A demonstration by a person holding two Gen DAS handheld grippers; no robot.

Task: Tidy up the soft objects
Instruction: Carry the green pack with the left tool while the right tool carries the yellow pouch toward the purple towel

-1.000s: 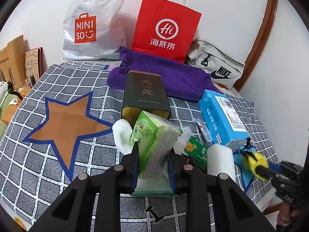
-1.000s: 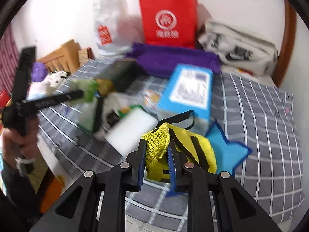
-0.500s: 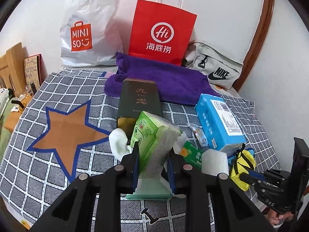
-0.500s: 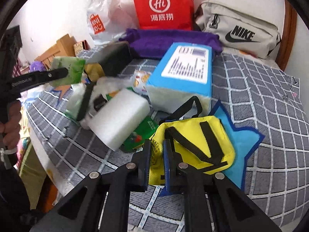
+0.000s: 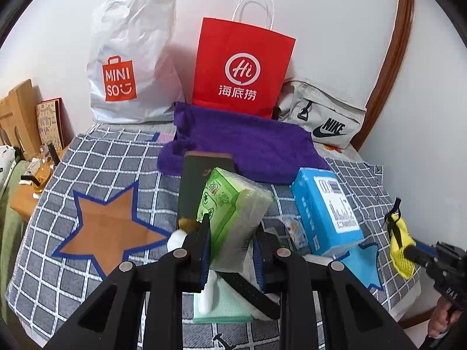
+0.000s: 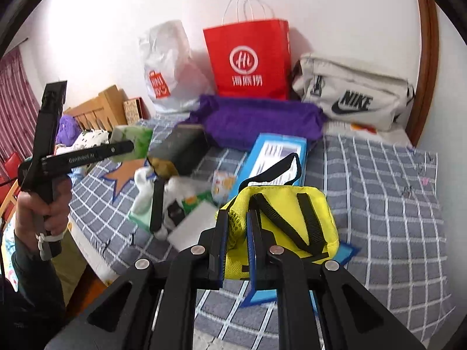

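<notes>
My left gripper is shut on a green tissue pack and holds it tilted above the pile on the checked bedspread. My right gripper is shut on the mesh edge of a yellow pouch with black straps, lifted above a blue star patch. The left wrist view shows that pouch hanging at the far right. In the right wrist view the tissue pack is held up at the left. A purple towel lies at the back. A white sock and a mint cloth lie under my left gripper.
A dark tin, a blue tissue box and a white foam block crowd the middle. A Miniso bag, a red paper bag and a Nike bag line the wall. A brown star patch lies at the left.
Both grippers have risen with their loads. The yellow pouch has come up off the blue star, and the right jaws have pinched tighter on its mesh edge.
</notes>
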